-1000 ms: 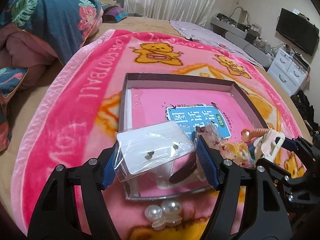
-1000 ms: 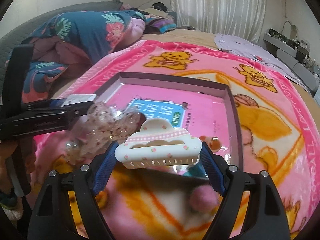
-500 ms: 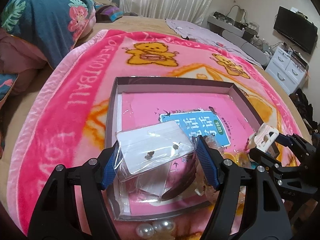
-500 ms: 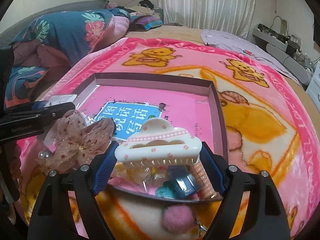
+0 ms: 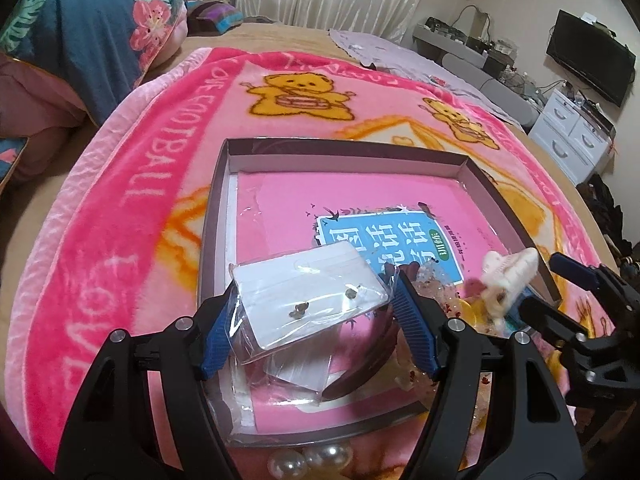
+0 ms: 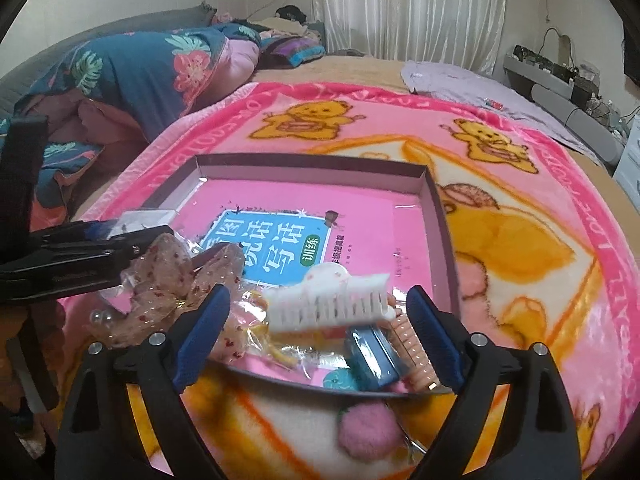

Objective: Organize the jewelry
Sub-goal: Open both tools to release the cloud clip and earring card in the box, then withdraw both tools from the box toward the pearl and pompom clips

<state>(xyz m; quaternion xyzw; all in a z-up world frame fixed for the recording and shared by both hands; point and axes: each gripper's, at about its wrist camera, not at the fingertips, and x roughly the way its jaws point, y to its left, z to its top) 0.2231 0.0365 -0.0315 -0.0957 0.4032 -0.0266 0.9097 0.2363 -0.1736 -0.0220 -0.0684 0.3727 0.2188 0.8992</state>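
Note:
My left gripper [image 5: 314,316] is shut on a clear bag holding a white earring card [image 5: 308,292], held over the near left part of the shallow box [image 5: 344,146]. The jaws of my right gripper [image 6: 318,332] are opening. The white hair claw [image 6: 328,300] is tipped teeth-down and blurred between the fingers, free of both pads, above the box's [image 6: 312,160] near right corner. In the left wrist view the same hair claw [image 5: 508,276] shows just ahead of the right gripper [image 5: 576,300].
A pink book with a blue label [image 6: 276,244] lines the box. Near its front lie a sheer dotted bow [image 6: 180,276], a blue clip [image 6: 372,356] and a pink coil tie [image 6: 412,344]. A pink pompom [image 6: 368,436] and pearls [image 5: 308,460] rest on the blanket.
The right jaws have widened and the white hair claw has tipped forward out of their grip. The left gripper still holds the earring bag over the box.

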